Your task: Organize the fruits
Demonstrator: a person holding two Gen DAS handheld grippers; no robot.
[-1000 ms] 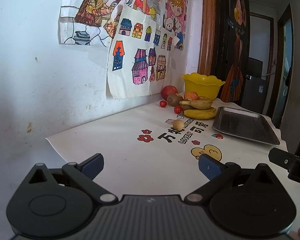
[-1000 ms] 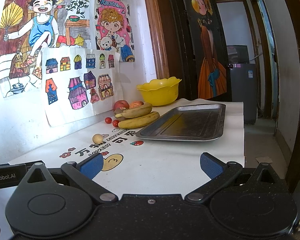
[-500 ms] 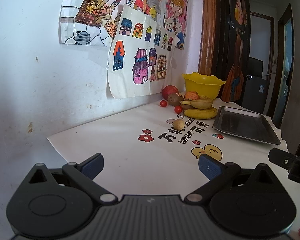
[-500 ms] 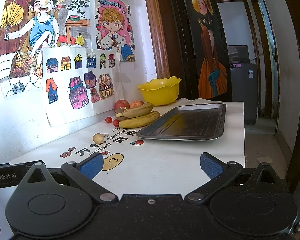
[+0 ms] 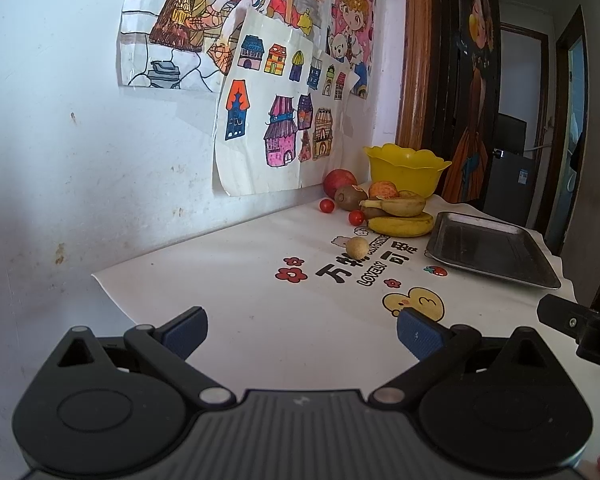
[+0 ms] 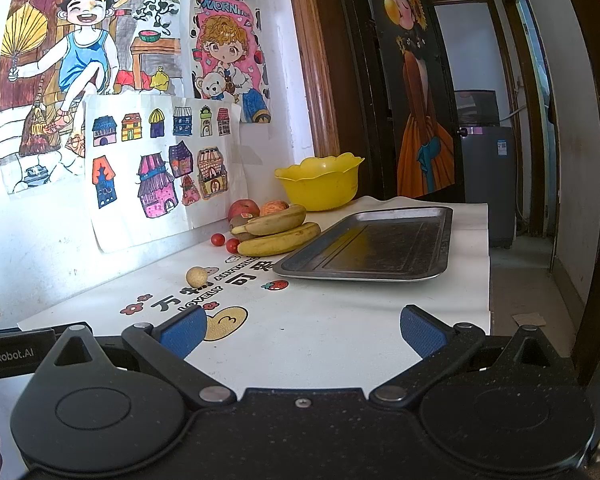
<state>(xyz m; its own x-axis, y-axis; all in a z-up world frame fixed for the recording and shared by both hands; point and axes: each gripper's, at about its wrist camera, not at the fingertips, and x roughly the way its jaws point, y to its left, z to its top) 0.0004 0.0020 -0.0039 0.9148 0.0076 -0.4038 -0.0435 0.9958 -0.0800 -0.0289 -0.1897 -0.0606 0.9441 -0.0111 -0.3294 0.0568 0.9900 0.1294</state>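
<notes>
Almost nothing has changed over the last second — the left wrist view has crept a touch closer to the fruit, while the right wrist view is the same as before. That suggests the sorting has not begun and the person is only lining up an approach.

The left gripper (image 5: 302, 332) hangs over the near part of the desk with its jaws spread wide and nothing between them. The right gripper (image 6: 303, 330) is just beside it, likewise released and empty, above the white printed cloth (image 6: 340, 320) that covers the desk.

All the fruit lies loose toward the far edge, against the wall:
- two yellow bananas (image 6: 278, 240), one resting on the other, just beside the dark rectangular metal tray (image 6: 380, 276);
- a red apple (image 5: 340, 182), a brown kiwi (image 5: 350, 197) and an orange-red round fruit (image 5: 383, 191) behind the bananas;
- two small red cherry tomatoes (image 5: 356, 217) in front of them;
- a small pale tan round fruit (image 5: 357, 248) alone, nearer the grippers, on the printed lettering.

The yellow scalloped plastic bowl (image 6: 320, 182) stands at the far corner; its inside is not visible. The tray looks bare. The lone tan fruit seems the easiest first pick, being nearest and apart from the pile.
</notes>
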